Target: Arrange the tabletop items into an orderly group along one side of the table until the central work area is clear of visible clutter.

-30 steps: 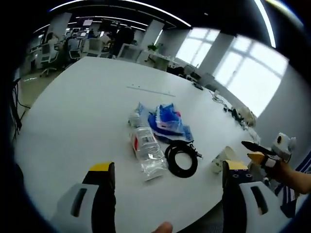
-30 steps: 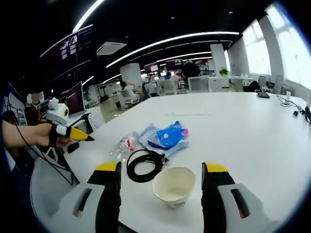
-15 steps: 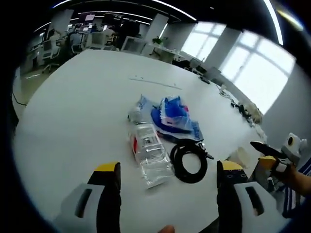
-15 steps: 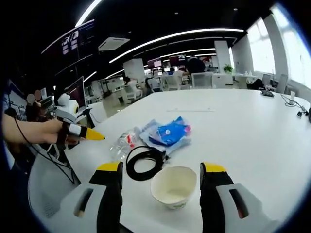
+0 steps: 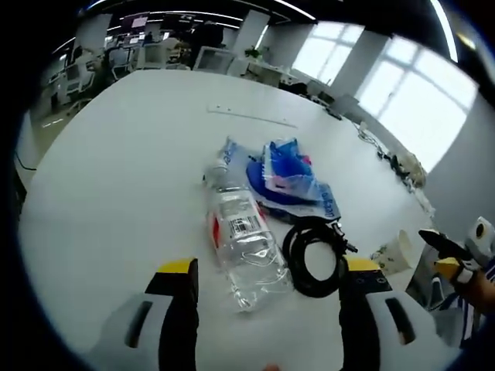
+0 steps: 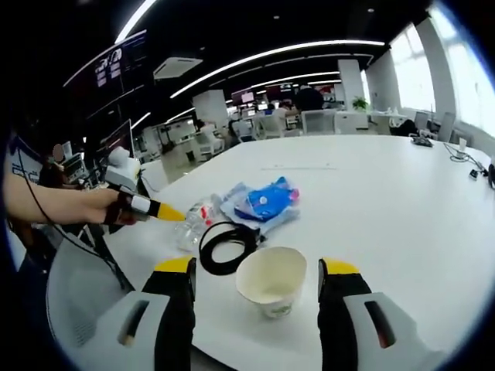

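Note:
A clear plastic bottle (image 5: pixel 244 239) with a red label lies on the white table (image 5: pixel 116 170), just ahead of my open left gripper (image 5: pixel 269 267). Right of the bottle sits a black cable coil (image 5: pixel 315 255), and behind both lies a blue plastic bag (image 5: pixel 286 182). A paper cup (image 5: pixel 394 251) stands near the table edge, with my right gripper (image 5: pixel 445 255) beside it. In the right gripper view the cup (image 6: pixel 271 280) stands upright between the jaws of my open right gripper (image 6: pixel 257 267). The coil (image 6: pixel 227 246), the bag (image 6: pixel 263 202) and the bottle (image 6: pixel 193 224) lie beyond it. My left gripper (image 6: pixel 166 211) points at the bottle.
A thin strip (image 5: pixel 251 116) lies farther out on the table. Wires and small items (image 5: pixel 387 158) sit along the far right edge. Office desks and chairs (image 6: pixel 271 127) fill the room behind. A hand (image 6: pixel 100 205) holds the left gripper. The table (image 6: pixel 402 201) is bare to the right.
My left gripper has moved in towards the bottle, which now looks larger and lies just ahead of its jaws. My right gripper has edged closer to the cup.

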A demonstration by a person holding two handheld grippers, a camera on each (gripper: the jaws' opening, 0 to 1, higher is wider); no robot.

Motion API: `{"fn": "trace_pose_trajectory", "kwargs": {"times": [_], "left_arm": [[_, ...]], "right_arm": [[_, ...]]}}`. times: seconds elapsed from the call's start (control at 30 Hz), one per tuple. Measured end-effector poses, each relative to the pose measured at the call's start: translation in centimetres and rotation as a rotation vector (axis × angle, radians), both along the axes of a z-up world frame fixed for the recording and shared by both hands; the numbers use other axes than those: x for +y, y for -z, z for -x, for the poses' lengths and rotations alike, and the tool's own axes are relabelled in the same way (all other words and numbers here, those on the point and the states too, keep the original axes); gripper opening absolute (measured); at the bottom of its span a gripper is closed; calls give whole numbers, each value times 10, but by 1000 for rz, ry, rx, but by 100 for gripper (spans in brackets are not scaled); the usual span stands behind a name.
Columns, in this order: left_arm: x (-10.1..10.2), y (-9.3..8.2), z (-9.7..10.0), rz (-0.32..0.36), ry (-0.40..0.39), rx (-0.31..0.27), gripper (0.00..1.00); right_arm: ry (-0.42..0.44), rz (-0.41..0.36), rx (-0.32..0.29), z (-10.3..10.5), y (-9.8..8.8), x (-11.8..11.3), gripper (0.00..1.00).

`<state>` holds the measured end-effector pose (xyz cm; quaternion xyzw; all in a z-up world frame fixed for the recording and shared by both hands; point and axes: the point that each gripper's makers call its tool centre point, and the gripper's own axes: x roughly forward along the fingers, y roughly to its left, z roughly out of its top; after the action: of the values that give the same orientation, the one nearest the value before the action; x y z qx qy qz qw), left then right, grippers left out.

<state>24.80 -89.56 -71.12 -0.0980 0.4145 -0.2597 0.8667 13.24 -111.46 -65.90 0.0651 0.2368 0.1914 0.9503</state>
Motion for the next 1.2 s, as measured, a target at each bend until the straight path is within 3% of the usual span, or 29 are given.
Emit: {"fn": "trace_pose_trajectory", "kwargs": {"times": [0.17,0.4,0.6,0.87,1.2], "left_arm": [[-6,3,-4,-10,-6,19,64],[-16,14,-5,-13,-23,67,62],[-14,18,-9,-33,-42,72,62],[-5,26,-20,-113,-104,64,65],[-8,47,-19,-178,-106,100,67]], "right_arm": [[-2,7,13,2,3,-1,60],[2,-2,24,6,6,-2,59],[9,-12,41,9,12,-3,59],[4,-12,44,9,15,0,58],[10,-2,44,7,12,-1,57]]}}
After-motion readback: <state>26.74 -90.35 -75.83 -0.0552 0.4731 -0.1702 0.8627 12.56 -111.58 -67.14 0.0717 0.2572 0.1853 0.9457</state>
